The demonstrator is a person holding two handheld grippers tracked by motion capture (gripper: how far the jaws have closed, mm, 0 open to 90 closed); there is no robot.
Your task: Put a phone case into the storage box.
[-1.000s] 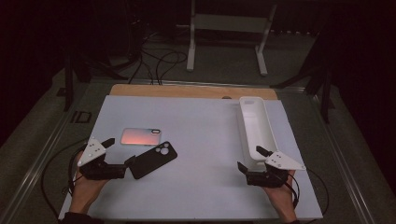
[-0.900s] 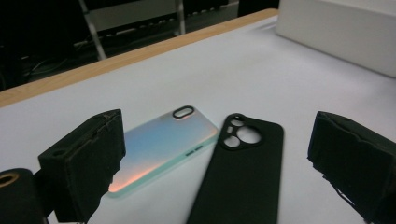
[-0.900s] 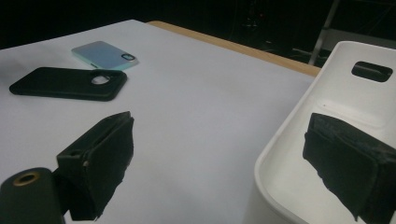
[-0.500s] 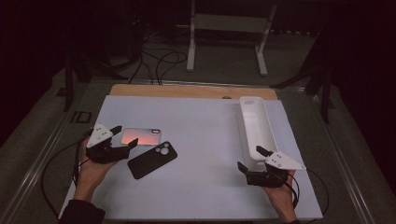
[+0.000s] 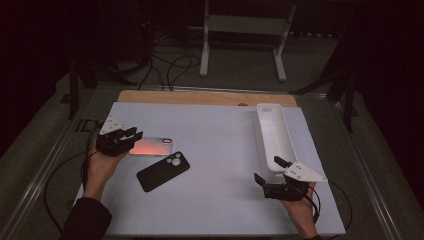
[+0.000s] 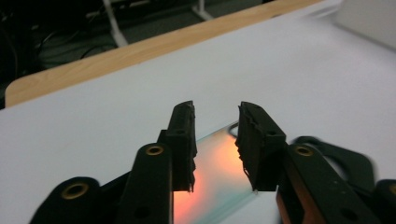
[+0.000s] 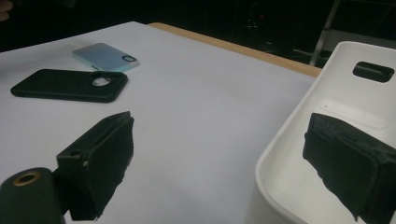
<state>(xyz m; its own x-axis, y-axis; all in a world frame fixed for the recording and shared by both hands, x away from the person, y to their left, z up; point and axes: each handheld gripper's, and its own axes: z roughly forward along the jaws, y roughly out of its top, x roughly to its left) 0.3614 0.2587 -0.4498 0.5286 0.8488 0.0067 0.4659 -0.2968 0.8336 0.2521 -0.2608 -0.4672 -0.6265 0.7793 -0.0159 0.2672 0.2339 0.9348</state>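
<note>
L gripper (image 5: 134,135) sits at the left end of the phone (image 5: 150,147), jaws a little apart w/ the phone's glowing edge showing between and under them in the left gripper view (image 6: 215,140); can't tell if they touch it. The phone (image 6: 219,177) lies flat on the bench (image 5: 220,130), its face lit orange-pink. The person's left hand (image 5: 102,162) holds the gripper from behind, sleeve at the bottom of the high view.

Just right of that gripper and a bit nearer the person lies a black case (image 5: 163,171), camera hole up, tilted, close to the phone but apart from it. From the right gripper view both lie far ahead-left: case (image 7: 70,85) in front, phone (image 7: 106,57) behind it.

R gripper (image 5: 267,170) is well apart from all that, at the near end of a long white tray (image 5: 272,132). Jaws wide apart, nothing held. In the right gripper view (image 7: 224,163) one jaw hangs over the bench, the other over the tray's inside; the tray (image 7: 299,140) rim runs between them. Tray has a slot handle at its far end.
</note>
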